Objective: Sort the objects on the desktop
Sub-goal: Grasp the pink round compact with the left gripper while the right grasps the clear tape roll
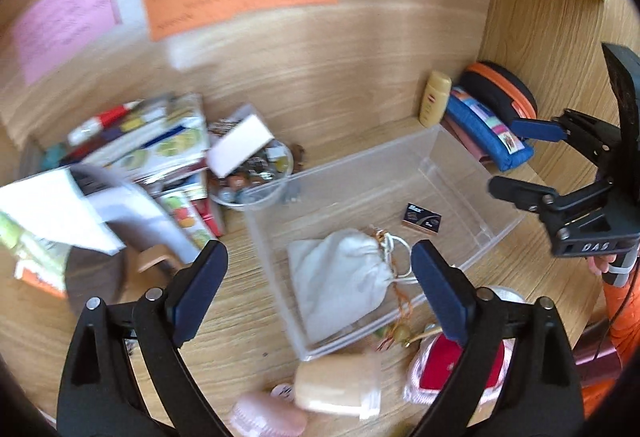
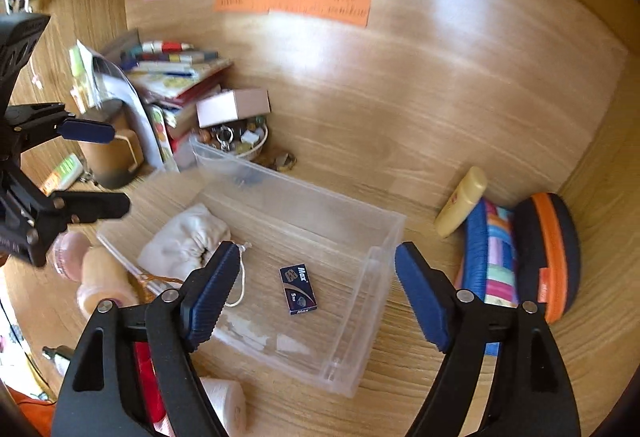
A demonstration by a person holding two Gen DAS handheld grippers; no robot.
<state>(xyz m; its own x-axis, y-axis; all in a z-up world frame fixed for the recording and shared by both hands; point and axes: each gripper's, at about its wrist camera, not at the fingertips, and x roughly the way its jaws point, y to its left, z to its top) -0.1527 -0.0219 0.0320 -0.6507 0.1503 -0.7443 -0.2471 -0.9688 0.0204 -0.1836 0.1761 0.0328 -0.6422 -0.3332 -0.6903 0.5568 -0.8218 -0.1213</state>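
Left gripper [image 1: 320, 291] and right gripper [image 2: 316, 291] match: black plastic arms with triangular cutouts, silver rivets, ribbed dark-blue pads [image 2: 210, 297]. The right one's body reads "DAS" in white. Behind it, an orange sleeve [image 1: 624, 313] and some skin.

White pouch [image 1: 340, 277], blue packet [image 2: 299, 289] inside clear bin [image 2: 384, 233]

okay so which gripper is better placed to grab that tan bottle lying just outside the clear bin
Left, probably. The tan bottle lies just below the open left gripper, in front of the clear bin. The right gripper, also open, hovers over the bin's far end by the small blue box.
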